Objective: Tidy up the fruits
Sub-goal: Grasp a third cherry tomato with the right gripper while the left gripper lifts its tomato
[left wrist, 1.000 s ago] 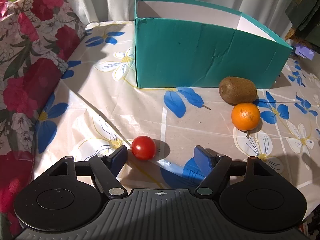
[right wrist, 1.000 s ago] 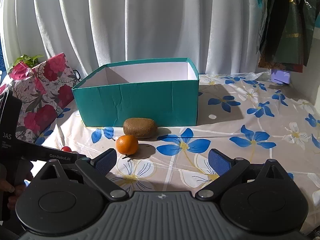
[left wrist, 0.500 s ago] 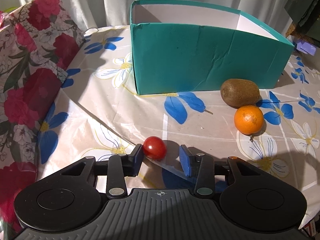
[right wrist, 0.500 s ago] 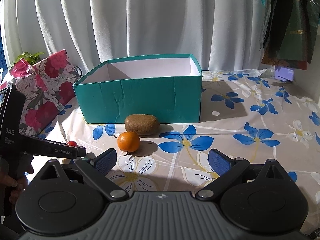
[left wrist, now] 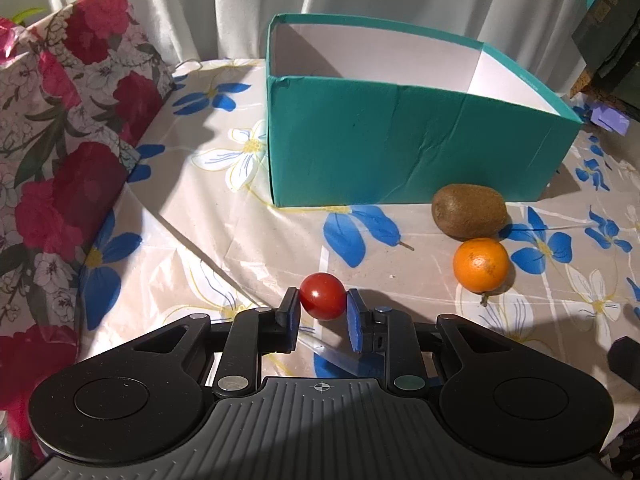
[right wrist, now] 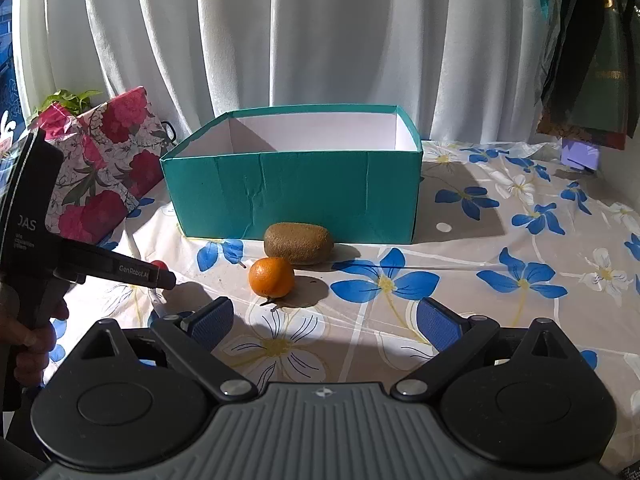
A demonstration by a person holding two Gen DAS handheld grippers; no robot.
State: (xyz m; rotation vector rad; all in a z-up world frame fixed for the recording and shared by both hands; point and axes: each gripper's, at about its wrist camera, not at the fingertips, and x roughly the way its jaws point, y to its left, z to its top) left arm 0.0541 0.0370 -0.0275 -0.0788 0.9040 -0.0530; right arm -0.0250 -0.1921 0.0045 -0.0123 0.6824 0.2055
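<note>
A small red tomato (left wrist: 322, 295) sits between the blue pads of my left gripper (left wrist: 322, 303), which is shut on it just above the flowered tablecloth. To the right lie an orange (left wrist: 480, 265) and a brown kiwi (left wrist: 469, 211), in front of an open teal box (left wrist: 400, 152) with a white inside. In the right wrist view the orange (right wrist: 271, 277) and kiwi (right wrist: 298, 243) lie before the teal box (right wrist: 296, 192). My right gripper (right wrist: 324, 322) stands open over the cloth, nothing between its fingers. The left gripper's body (right wrist: 80, 264) shows at the left, hiding most of the tomato (right wrist: 161, 265).
A floral gift bag (left wrist: 60, 152) stands at the table's left side. White curtains (right wrist: 280, 40) hang behind the box. Dark bags (right wrist: 592, 60) hang at the far right, above a small purple box (right wrist: 580, 156). A person's hand (right wrist: 28, 336) holds the left gripper's handle.
My left gripper's jaws have come together from wide apart onto the tomato, and the gripper has shifted slightly. The right gripper has stayed open and still.
</note>
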